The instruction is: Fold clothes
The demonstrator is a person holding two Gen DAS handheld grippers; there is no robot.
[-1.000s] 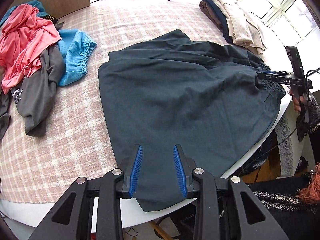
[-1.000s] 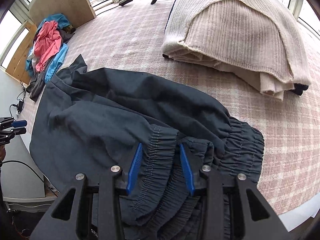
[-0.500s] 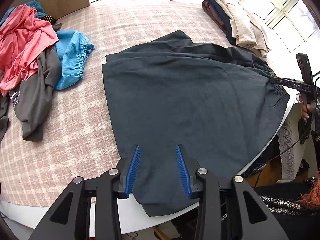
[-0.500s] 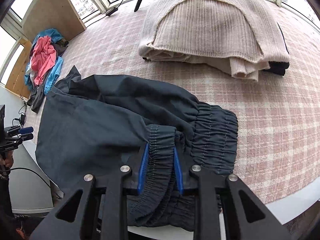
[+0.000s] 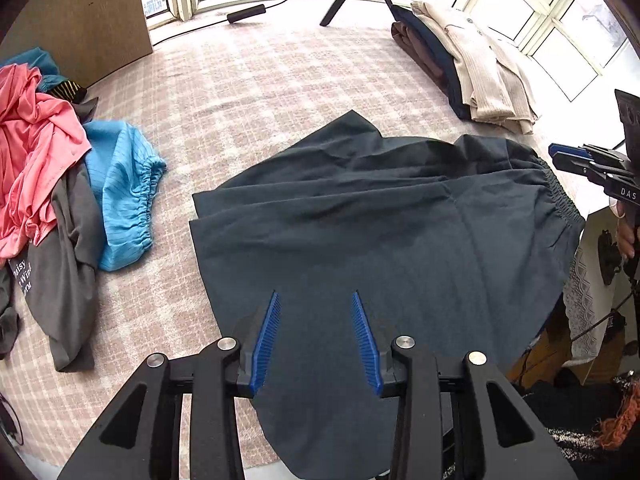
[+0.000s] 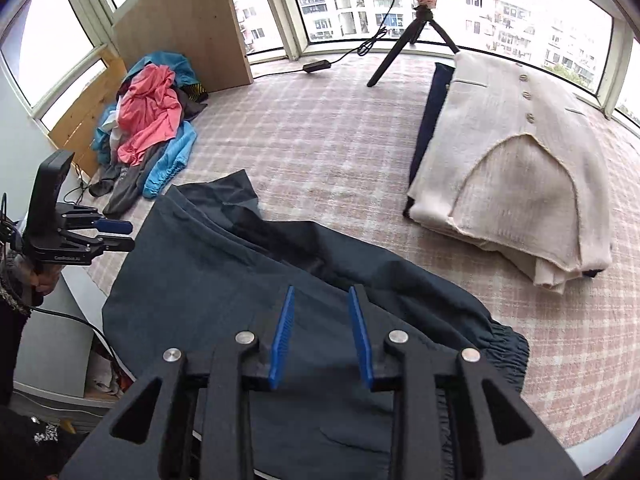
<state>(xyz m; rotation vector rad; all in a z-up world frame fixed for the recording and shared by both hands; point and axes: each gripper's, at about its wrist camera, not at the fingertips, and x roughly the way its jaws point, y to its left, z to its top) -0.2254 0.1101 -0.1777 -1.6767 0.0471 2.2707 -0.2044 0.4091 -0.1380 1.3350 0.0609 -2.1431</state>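
Hovering low in the left wrist view, the left claw [image 5: 314, 336] is seen spread wide, its blue pads apart and nothing pinched between them; the dark garment [image 5: 380, 240] lies flat beneath the tips, though contact with the cloth cannot be told. That garment is spread across the middle of the checked surface [image 5: 260, 92], its lower hem hanging over the near edge and its gathered waistband [image 5: 562, 200] at the right. At the far right of that frame the right claw [image 5: 568, 156] is seen just beside the waistband, clear of the cloth. In the right wrist view the right claw [image 6: 320, 332] is shown parted, moderately wide, empty, held over the dark fabric. At the left edge of that frame the left claw [image 6: 116, 234] is visible, parted too. A heap of pink, blue and grey clothes [image 5: 52, 184] is left at the upper left, and a folded cream stack [image 6: 516, 184] rests at the upper right.
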